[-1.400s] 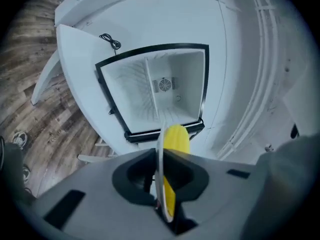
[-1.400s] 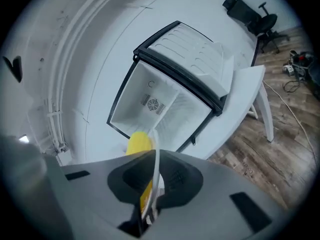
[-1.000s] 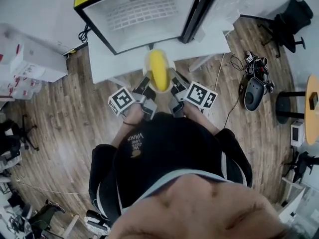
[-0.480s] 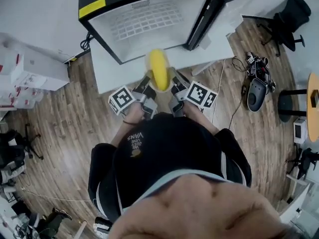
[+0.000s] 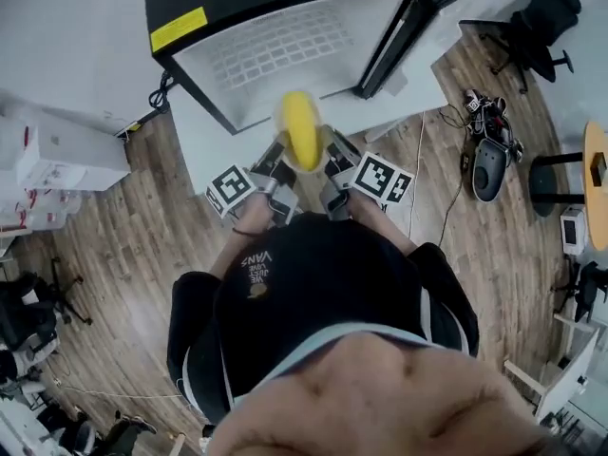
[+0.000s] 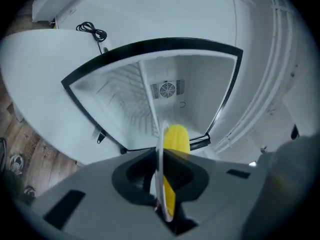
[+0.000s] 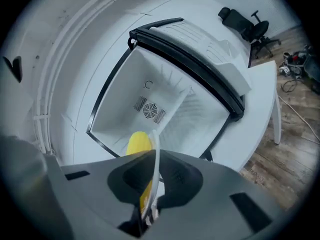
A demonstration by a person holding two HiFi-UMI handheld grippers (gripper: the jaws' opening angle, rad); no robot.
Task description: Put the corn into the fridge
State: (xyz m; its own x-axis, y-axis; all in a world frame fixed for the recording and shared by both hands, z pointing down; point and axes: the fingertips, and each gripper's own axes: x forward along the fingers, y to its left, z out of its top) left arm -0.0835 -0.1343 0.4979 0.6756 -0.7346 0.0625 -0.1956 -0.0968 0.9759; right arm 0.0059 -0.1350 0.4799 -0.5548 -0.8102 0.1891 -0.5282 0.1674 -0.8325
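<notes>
Since the earlier frame the corn and its plate have moved closer to the open fridge, and they are now held just in front of its lower edge. The yellow corn lies on the white plate, which is carried between the two grippers. The left gripper is clamped on one side of the plate's rim and the right gripper on the opposite side, and each sees the plate edge-on between its closed jaws.

The fridge's door is swung wide to the right. Inside are white walls, a wire shelf and a round fan vent on the back wall. The fridge sits on a white table. A wooden floor surrounds the table. A black office chair stands well off to the right, and a coiled cable lies behind the fridge.
</notes>
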